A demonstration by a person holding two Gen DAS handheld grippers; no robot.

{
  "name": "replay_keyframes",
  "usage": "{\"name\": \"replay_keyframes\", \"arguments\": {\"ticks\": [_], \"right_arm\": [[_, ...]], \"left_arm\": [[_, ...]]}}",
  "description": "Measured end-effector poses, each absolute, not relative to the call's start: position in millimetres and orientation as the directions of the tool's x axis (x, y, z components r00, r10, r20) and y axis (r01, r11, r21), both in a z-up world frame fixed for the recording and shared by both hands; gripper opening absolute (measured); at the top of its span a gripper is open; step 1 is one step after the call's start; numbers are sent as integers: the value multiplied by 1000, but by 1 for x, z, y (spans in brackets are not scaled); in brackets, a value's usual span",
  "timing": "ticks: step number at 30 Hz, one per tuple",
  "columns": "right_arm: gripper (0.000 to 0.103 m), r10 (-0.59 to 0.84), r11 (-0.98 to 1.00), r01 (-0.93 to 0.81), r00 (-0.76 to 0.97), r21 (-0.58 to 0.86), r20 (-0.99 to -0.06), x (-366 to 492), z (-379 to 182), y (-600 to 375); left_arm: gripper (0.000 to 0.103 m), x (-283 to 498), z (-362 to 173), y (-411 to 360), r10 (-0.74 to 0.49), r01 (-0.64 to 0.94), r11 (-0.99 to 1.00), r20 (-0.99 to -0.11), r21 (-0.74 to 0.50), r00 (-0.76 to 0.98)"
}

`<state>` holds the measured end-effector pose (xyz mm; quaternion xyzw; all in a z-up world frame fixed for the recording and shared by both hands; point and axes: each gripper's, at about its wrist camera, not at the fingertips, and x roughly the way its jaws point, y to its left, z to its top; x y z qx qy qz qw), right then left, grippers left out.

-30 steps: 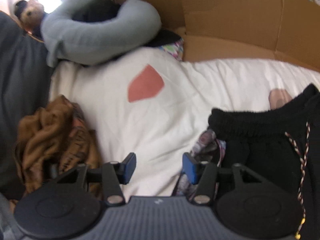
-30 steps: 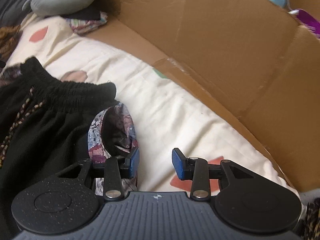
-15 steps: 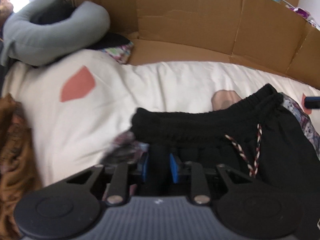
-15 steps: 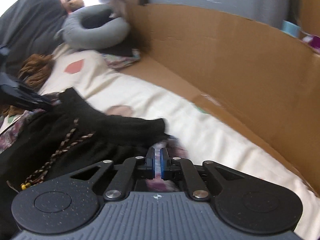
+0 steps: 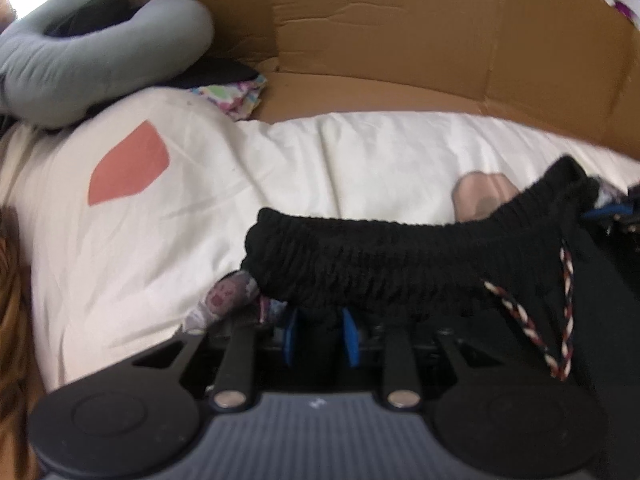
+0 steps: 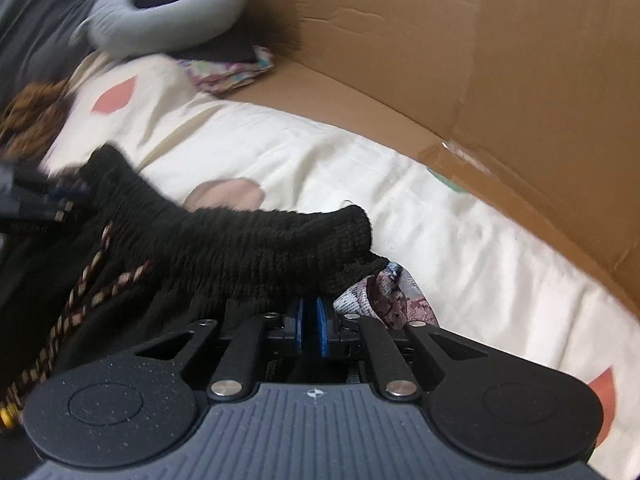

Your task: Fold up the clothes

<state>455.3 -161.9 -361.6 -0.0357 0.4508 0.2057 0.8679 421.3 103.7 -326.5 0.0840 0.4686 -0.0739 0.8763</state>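
Black shorts (image 5: 380, 264) pinched by left gripper (image 5: 320, 338), right gripper (image 6: 310, 326).

You've got black knit shorts (image 5: 384, 264) with a thick, gathered elastic waistband, stretched sideways and raised off the white bedsheet (image 5: 280, 168). Your left tool (image 5: 320, 334) pinches one waistband end, your right tool (image 6: 310, 326) the other; blue pads pressed on black fabric at both. The waistband sags slightly between the two grips. A braided drawcord (image 5: 560, 320), red, white and dark, dangles from the front. Patterned lining (image 6: 384, 296) peeks out beneath the waistband corners.
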Motion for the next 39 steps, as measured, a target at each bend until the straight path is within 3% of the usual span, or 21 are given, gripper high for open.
{"name": "replay_keyframes", "arguments": {"ticks": [4, 8, 10, 23, 39], "right_arm": [[12, 316, 936, -301, 481, 185, -818, 459, -357, -167], [19, 327, 932, -302, 463, 200, -824, 445, -340, -177], [32, 332, 929, -315, 472, 195, -817, 433, -325, -187], [34, 295, 939, -313, 522, 142, -800, 357, -235, -270], [34, 287, 953, -245, 532, 180, -797, 245, -202, -352]], "left_arm": [[29, 420, -318, 103, -30, 142, 988, -844, 56, 536], [31, 411, -303, 102, -30, 111, 993, -836, 37, 548], [36, 399, -290, 102, -60, 124, 992, -830, 11, 555], [37, 328, -203, 75, -103, 171, 985, -823, -7, 559], [39, 231, -160, 48, -158, 207, 977, -847, -58, 507]]}}
